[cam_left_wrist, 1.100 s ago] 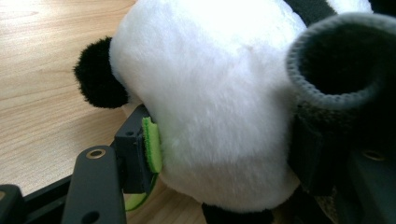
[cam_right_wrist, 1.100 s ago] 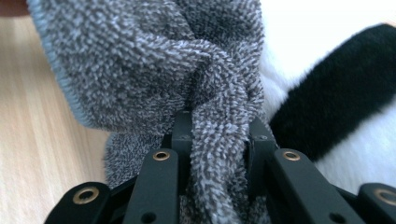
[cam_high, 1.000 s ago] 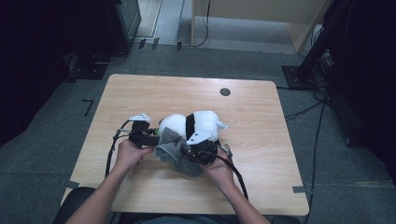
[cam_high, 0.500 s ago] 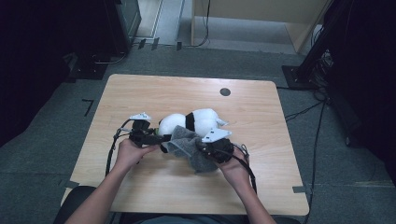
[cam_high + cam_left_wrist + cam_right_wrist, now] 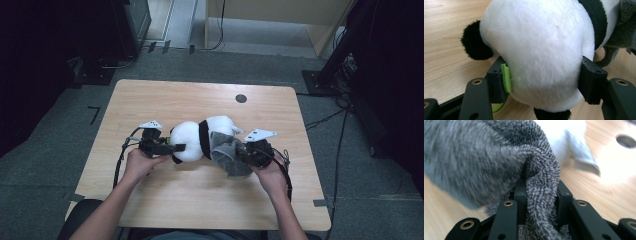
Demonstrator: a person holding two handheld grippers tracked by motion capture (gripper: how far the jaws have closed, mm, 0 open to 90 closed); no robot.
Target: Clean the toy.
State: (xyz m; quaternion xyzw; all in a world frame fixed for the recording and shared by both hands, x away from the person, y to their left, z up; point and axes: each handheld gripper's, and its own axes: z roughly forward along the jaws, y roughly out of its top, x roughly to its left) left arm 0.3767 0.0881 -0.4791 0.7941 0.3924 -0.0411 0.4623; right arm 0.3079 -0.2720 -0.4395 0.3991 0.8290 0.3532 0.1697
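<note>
A black-and-white panda plush [image 5: 192, 140] lies on its side in the middle of the wooden table [image 5: 200, 200]. My left gripper [image 5: 174, 148] is shut on its white head [image 5: 539, 50], one jaw on each side, with a green tag [image 5: 506, 78] pinched under the left pad. A grey terry cloth [image 5: 227, 154] is draped over the panda's rear end. My right gripper [image 5: 241, 152] is shut on a fold of that cloth [image 5: 486, 157], which bunches up between its jaws [image 5: 541, 197]. A white sewn-in label [image 5: 584, 152] sticks out beyond the cloth.
A round dark hole [image 5: 241, 98] sits in the tabletop near the far edge, also blurred in the right gripper view [image 5: 626, 141]. Cables trail from both grippers across the table. Dark equipment and a cabinet stand on the floor beyond.
My right gripper has moved to the right with the grey cloth, drawing it along the panda's body. The left gripper has stayed clamped on the head.
</note>
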